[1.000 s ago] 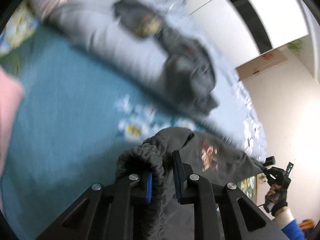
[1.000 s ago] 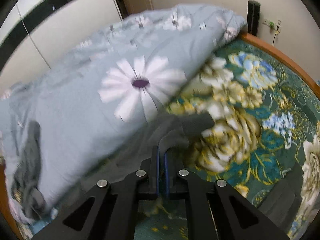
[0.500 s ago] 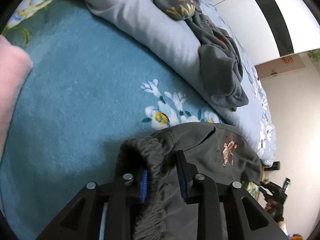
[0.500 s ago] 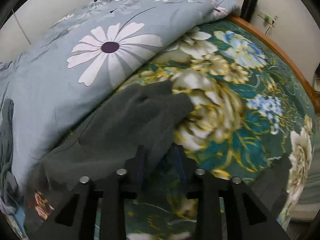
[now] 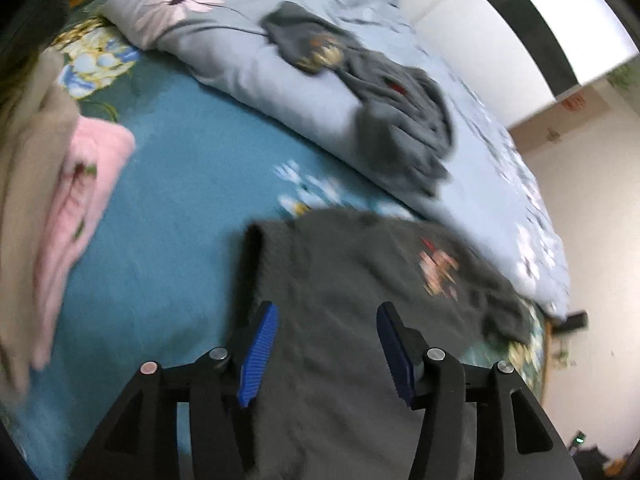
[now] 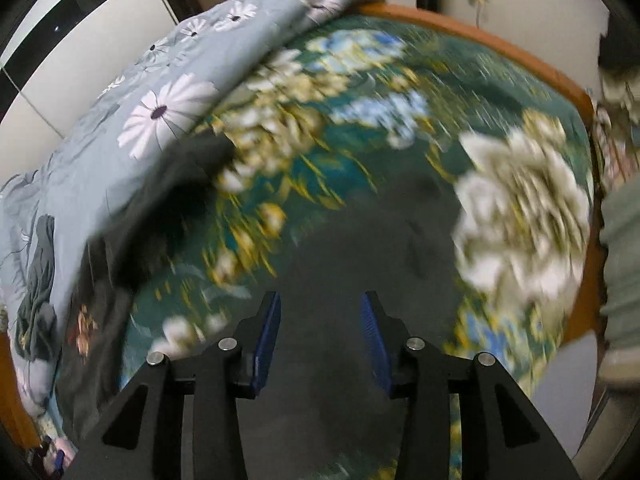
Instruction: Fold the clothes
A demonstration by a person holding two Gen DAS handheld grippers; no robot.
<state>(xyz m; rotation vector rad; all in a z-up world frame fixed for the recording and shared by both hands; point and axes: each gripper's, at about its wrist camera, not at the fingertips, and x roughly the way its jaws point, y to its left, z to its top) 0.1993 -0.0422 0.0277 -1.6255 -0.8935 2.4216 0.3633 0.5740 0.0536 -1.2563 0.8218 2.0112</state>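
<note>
**Left wrist view: both grippers opening above the dark grey trousers**

Left wrist view shows the left gripper [image 5: 324, 344] over the dark grey knit trousers with a small orange embroidered figure [image 5: 360, 300]. Its blue ribbed pads [image 5: 260, 352] stand apart and the jaws are opening; the cloth lies below and between them, but the pads do not press on it. The trousers lie flat on the teal floral bedsheet [image 5: 180, 184]. The long axis runs from about 7 o'clock near the gripper toward 2 o'clock, and the ribbed waistband edge is at 11 o'clock from the pads. The embroidery is at 2 o'clock.

No container is visible in either view.

At 12 o'clock lies the light blue daisy-print quilt [image 5: 280, 80], bunched in a ridge, with a crumpled dark grey garment [image 5: 400, 112] on top of it. At 9 o'clock lies a pink and beige pile of clothes [image 5: 72, 184], well apart from the trousers.

Right wrist view, much blurred, shows the right gripper [image 6: 320, 336] with jaws also opening and nothing between the pads. The trousers are at 9 o'clock, partly against the quilt. An orange-brown wooden bed edge [image 6: 500, 44] curves at 1 o'clock.
</note>
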